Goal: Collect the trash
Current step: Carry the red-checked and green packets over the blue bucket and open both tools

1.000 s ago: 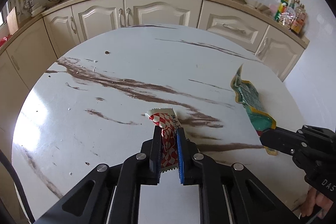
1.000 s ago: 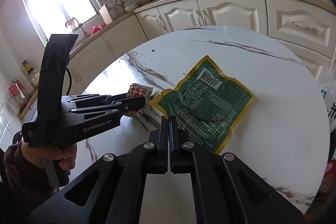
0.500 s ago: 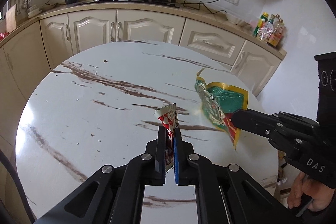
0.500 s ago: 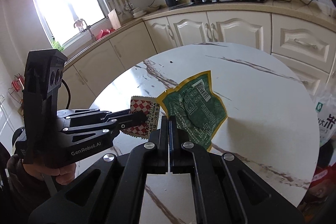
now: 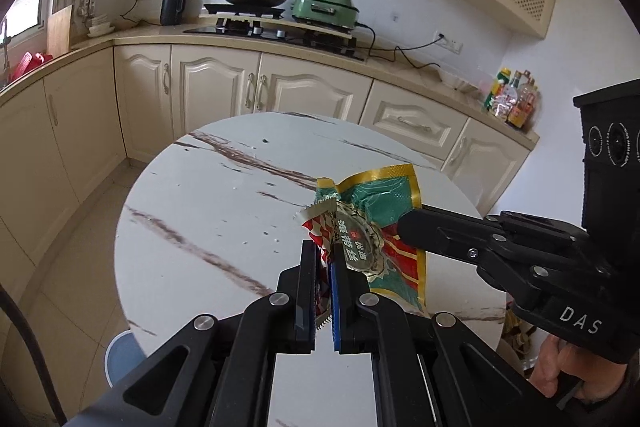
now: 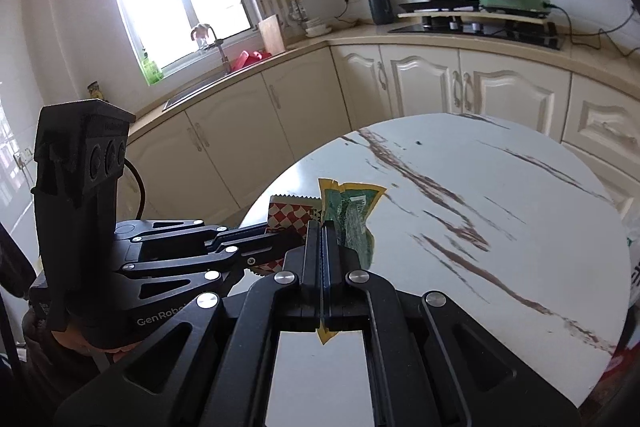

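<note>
Both wrappers are now lifted clear of the desk [image 5: 192, 227]: the left claw [image 5: 322, 259] grips the checked wrapper [image 5: 318, 233], the right claw [image 6: 323, 235] the green packet [image 6: 352, 215], leaving only disposal.

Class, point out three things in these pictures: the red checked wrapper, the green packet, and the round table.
red checked wrapper [image 6: 289, 215], right wrist view, on its checked face.
green packet [image 5: 384, 193], left wrist view, on its upper green panel.
round table [image 5: 208, 211], left wrist view, on bare marble top.
</note>
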`<state>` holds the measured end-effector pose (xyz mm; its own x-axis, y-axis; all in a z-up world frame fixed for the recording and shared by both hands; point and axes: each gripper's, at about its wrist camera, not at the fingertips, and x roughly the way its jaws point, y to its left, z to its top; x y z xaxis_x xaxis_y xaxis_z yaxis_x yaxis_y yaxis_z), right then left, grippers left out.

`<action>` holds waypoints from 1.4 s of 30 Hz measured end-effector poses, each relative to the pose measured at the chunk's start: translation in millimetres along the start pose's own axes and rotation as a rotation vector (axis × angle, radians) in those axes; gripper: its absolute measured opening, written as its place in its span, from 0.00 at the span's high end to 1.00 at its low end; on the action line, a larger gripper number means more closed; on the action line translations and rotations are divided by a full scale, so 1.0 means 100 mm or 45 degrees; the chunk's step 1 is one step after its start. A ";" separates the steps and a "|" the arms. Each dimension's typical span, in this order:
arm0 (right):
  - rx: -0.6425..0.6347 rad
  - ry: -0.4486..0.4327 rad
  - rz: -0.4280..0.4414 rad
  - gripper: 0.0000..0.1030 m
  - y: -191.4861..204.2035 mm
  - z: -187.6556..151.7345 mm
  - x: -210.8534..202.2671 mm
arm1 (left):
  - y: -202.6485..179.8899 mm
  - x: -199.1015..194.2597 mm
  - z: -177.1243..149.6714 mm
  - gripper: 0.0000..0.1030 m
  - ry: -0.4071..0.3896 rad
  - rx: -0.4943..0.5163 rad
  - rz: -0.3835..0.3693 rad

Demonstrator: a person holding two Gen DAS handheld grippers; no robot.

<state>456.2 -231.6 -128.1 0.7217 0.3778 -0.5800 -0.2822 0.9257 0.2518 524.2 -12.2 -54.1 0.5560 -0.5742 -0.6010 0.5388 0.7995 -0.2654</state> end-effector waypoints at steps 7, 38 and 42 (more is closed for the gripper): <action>-0.127 0.047 0.101 0.98 0.84 0.09 0.38 | 0.57 -0.83 -0.40 0.98 -0.072 -0.095 0.078; -0.194 0.820 0.143 0.98 1.91 -1.79 4.73 | 3.66 -0.52 -3.37 0.98 0.492 -0.784 0.243; -0.185 0.858 0.090 0.91 1.75 -1.96 5.02 | 3.82 -0.40 -3.59 0.98 0.560 -0.806 0.250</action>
<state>645.5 123.3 -527.2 0.1617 0.3223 -0.9327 -0.4295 0.8740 0.2275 480.9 379.9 -401.9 0.2318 -0.3955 -0.8887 -0.0790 0.9029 -0.4225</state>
